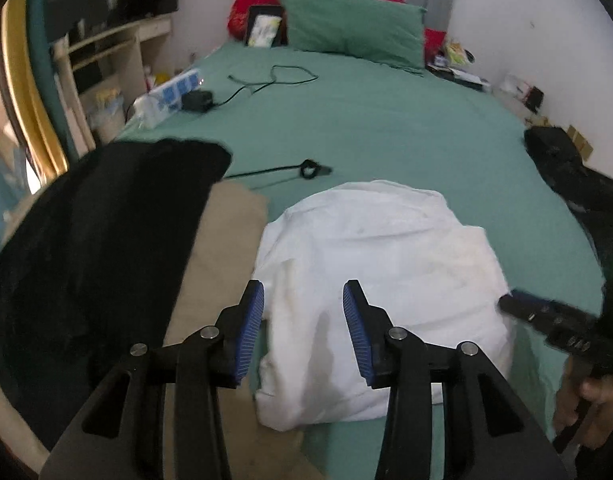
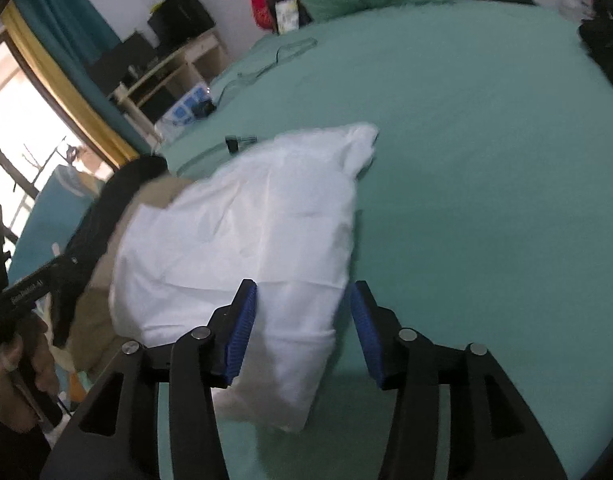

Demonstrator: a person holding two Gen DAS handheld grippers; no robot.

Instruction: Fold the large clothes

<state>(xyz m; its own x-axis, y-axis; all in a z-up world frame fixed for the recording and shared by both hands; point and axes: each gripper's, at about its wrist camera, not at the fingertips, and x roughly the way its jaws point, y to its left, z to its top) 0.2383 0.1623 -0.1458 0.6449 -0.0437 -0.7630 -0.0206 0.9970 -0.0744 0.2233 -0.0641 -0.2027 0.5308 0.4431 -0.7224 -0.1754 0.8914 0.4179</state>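
A folded white garment (image 1: 378, 280) lies on the green bed sheet (image 1: 386, 120) near the front edge; it also shows in the right wrist view (image 2: 246, 240). My left gripper (image 1: 303, 300) is open and empty, hovering over the garment's near left part. My right gripper (image 2: 302, 300) is open and empty, over the garment's near right edge. The right gripper also shows in the left wrist view (image 1: 546, 316) at the garment's right side. The left gripper shows at the left edge of the right wrist view (image 2: 30, 288).
A black garment (image 1: 94, 232) lies over a beige one (image 1: 222, 248) left of the white one. Another black item (image 1: 566, 172) lies at the right edge. A black cable (image 1: 274, 80), a power strip (image 1: 170, 96) and a green pillow (image 1: 354, 24) are farther back.
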